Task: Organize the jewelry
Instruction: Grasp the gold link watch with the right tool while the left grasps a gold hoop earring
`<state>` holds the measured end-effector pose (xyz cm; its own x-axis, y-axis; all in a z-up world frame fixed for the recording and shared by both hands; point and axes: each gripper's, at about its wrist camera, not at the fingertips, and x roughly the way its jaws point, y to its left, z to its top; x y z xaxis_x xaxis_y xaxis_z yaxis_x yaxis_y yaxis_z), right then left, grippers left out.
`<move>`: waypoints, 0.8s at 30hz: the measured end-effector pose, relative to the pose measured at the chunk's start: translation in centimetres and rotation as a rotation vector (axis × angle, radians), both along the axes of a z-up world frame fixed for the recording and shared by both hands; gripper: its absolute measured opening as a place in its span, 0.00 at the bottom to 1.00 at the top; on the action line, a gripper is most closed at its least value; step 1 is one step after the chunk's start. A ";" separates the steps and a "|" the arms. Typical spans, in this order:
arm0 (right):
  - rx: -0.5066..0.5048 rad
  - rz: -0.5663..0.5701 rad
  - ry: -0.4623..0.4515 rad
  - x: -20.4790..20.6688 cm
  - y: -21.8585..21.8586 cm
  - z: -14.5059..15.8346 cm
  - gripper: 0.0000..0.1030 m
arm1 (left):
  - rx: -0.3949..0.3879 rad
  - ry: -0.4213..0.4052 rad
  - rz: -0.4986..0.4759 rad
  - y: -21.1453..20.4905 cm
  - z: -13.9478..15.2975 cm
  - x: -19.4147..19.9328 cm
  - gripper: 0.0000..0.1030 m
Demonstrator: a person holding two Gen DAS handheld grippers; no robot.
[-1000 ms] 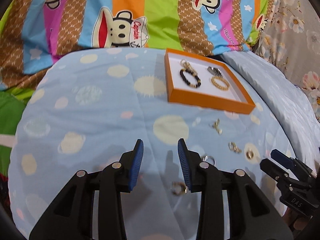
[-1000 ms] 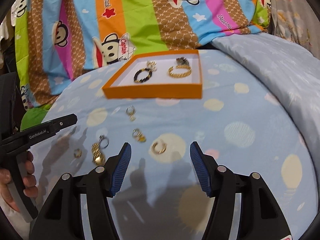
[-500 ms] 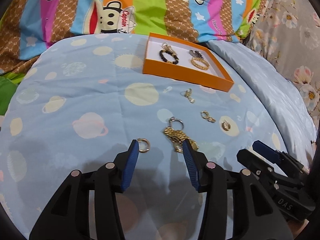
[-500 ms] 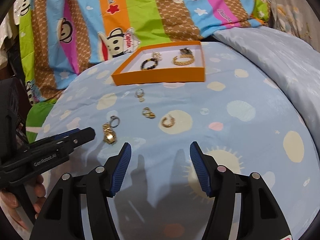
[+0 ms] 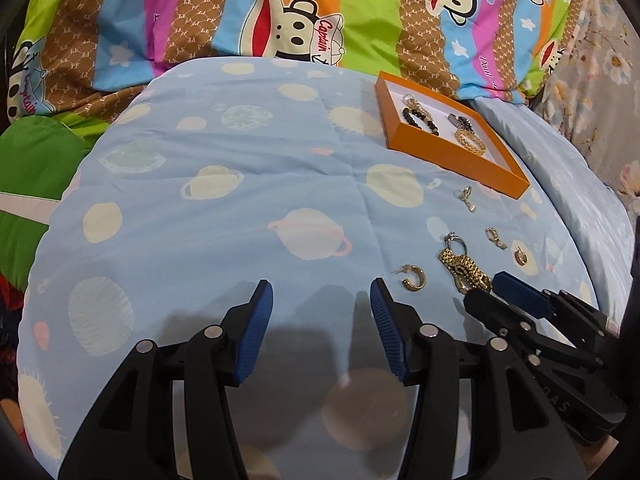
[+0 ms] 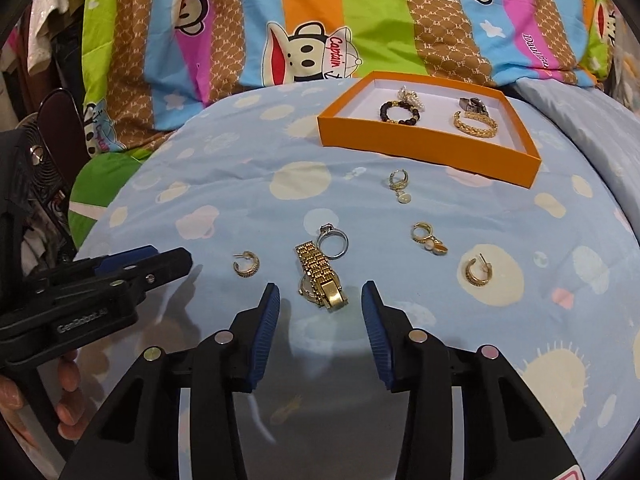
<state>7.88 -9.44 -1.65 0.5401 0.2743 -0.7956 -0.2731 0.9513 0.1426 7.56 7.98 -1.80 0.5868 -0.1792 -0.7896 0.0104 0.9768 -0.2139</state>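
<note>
The right gripper [image 6: 321, 308] hangs over the blue bedspread [image 6: 240, 184], jaws part-way apart and just closing in, nothing pinched; the gold watch [image 6: 322, 276] lies just beyond its tips, a silver ring [image 6: 333, 240] touching it at 12 o'clock. The left gripper [image 5: 321, 304], jaws just widening and empty, has a gold hoop earring [image 5: 412, 278] at its 1 o'clock. The orange tray [image 6: 420, 148] sits apart at 1 o'clock; bare bedspread lies between.

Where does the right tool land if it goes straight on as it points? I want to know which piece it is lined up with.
Probably on the gold watch, lying just ahead of the right tool, whose jaws, empty, have just been closing.
</note>
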 end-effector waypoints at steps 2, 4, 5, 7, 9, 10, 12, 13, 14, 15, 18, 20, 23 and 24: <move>-0.001 -0.005 0.004 0.5 0.0 -0.1 0.40 | 0.002 -0.004 -0.006 -0.1 0.0 0.1 0.48; -0.009 -0.004 0.008 0.9 0.2 -0.3 0.40 | -0.003 -0.004 -0.013 -0.2 -0.1 0.2 0.48; -0.014 -0.002 0.008 1.0 0.3 -0.3 0.40 | -0.005 -0.004 -0.018 -0.2 -0.1 0.2 0.48; -0.038 0.000 0.000 0.9 0.5 -0.3 0.36 | -0.009 -0.006 -0.027 -0.4 0.0 0.2 0.48; -0.063 0.001 -0.007 0.6 0.5 -0.3 0.20 | -0.014 -0.006 -0.039 -0.6 0.1 0.1 0.48; -0.059 -0.001 -0.009 0.5 0.3 -0.2 0.19 | -0.016 -0.007 -0.044 -0.7 0.1 0.0 0.48; -0.045 -0.009 -0.005 0.1 -0.2 -0.1 0.12 | -0.023 -0.010 -0.056 -1.0 0.2 -0.1 0.48; -0.042 -0.017 -0.006 -0.1 -0.4 0.0 0.12 | -0.026 -0.011 -0.060 -1.2 0.3 -0.2 0.48; -0.035 -0.024 -0.004 -0.3 -0.7 0.1 0.12 | -0.029 -0.010 -0.067 -1.5 0.3 -0.3 0.48; -0.023 -0.031 -0.003 -0.6 -1.1 0.2 0.12 | -0.031 -0.010 -0.075 -1.7 0.3 -0.3 0.48; 0.009 -0.059 -0.014 -1.7 -2.6 1.0 0.11 | -0.029 -0.015 -0.104 -2.7 0.5 -0.5 0.48; 0.025 -0.078 -0.025 -2.2 -3.5 1.7 0.11 | -0.028 -0.013 -0.120 -3.5 0.4 -0.4 0.48; 0.046 -0.111 -0.048 -3.0 -5.0 3.0 0.11 | -0.026 -0.006 -0.138 -4.6 0.2 -0.1 0.48; 0.051 -0.120 -0.053 -3.2 -5.4 3.3 0.11 | -0.021 -0.006 -0.144 -4.9 0.1 0.0 0.48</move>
<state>4.68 -14.85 1.61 0.6120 0.2449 -0.7520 -0.1666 0.9694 0.1801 7.54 3.09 -1.72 0.5588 -0.2778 -0.7814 0.1512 0.9606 -0.2334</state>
